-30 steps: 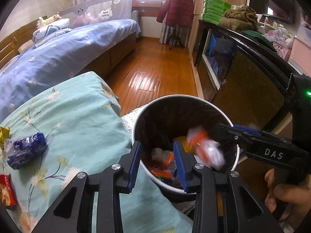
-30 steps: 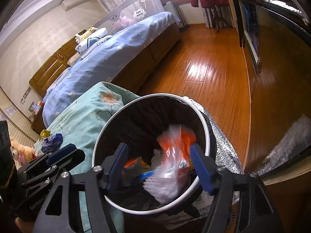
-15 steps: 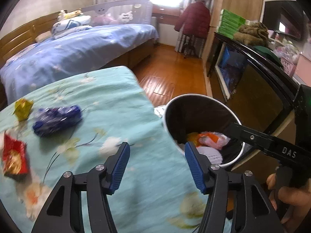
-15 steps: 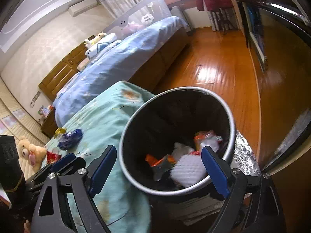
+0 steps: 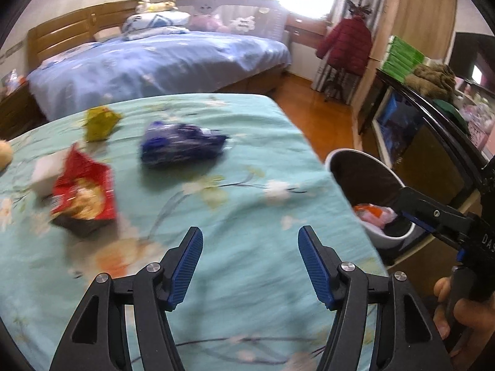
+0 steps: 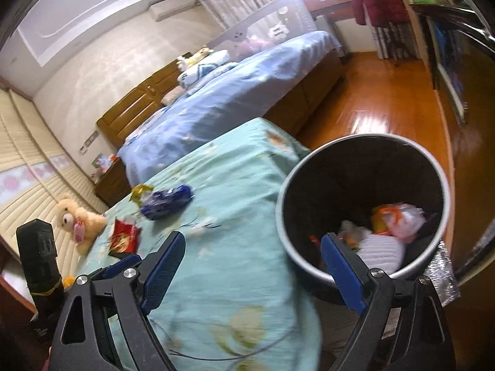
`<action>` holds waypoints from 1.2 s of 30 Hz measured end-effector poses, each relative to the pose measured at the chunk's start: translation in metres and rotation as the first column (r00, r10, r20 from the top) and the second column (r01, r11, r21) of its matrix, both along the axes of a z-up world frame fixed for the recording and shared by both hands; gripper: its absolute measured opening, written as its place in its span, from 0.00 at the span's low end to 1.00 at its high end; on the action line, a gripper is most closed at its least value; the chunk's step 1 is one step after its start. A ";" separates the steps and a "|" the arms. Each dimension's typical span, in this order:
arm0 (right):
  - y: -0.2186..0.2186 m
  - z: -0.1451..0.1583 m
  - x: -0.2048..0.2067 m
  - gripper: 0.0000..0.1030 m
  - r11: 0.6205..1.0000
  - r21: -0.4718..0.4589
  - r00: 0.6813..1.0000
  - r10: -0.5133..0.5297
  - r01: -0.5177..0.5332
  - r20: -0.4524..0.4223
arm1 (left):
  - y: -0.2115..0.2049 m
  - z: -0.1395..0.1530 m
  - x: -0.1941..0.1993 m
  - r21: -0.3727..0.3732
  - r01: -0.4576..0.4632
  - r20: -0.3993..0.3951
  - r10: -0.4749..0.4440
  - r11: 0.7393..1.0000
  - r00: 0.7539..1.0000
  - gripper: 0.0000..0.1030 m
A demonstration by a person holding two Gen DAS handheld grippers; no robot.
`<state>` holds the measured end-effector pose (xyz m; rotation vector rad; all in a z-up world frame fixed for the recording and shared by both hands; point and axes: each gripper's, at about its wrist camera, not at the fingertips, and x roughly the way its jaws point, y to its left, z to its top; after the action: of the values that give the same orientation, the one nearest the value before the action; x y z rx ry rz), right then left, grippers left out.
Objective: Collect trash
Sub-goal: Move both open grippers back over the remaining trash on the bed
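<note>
Over bedspread (image 5: 247, 216), left tongs (image 5: 250, 266) wide, empty

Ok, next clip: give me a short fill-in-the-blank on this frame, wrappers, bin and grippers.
1. Both the left gripper and the right gripper are ____.
2. The blue wrapper lies on the ____ bedspread.
3. The red bag lies to the ____ of the blue wrapper in the left wrist view.
4. The trash in the bin includes a ____ foam net.

Missing words: open; green; left; white
</note>
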<state>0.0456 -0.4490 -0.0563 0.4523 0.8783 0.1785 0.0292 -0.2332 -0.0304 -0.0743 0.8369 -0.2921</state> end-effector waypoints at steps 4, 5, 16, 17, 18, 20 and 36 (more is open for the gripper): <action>0.022 -0.004 0.005 0.88 0.999 -0.002 0.999 0.045 -0.045 -0.006 | 0.026 0.005 -0.012 0.004 -0.049 0.009 0.049 0.999 0.999 0.62; 0.027 -0.006 0.006 0.88 0.998 -0.002 0.998 0.055 -0.055 -0.008 | 0.033 0.006 -0.016 0.006 -0.067 0.011 0.067 0.998 0.998 0.62; 0.083 -0.014 0.022 0.88 0.977 -0.024 0.978 0.210 -0.211 -0.012 | 0.098 0.006 -0.026 -0.005 -0.205 -0.011 0.205 0.979 0.979 0.66; 0.087 -0.014 0.024 0.89 0.974 -0.028 0.974 0.225 -0.226 -0.011 | 0.102 0.007 -0.027 -0.005 -0.216 -0.014 0.216 0.976 0.976 0.66; 0.092 -0.014 0.027 0.89 0.969 -0.033 0.969 0.245 -0.246 -0.011 | 0.105 0.007 -0.027 -0.004 -0.223 -0.017 0.223 0.975 0.975 0.66; 0.101 -0.015 0.033 0.89 0.957 -0.039 0.958 0.287 -0.287 -0.010 | 0.110 0.007 -0.026 0.000 -0.240 -0.018 0.240 0.971 0.971 0.66; 0.158 -0.017 0.075 0.89 0.788 -0.200 0.804 0.595 -0.582 0.005 | 0.147 -0.002 -0.003 -0.077 -0.361 -0.080 0.355 0.929 0.931 0.72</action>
<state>0.1205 -0.2909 -0.0735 -0.0253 0.9390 0.6802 0.0264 -0.0863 -0.0326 -0.3197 0.8574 0.0183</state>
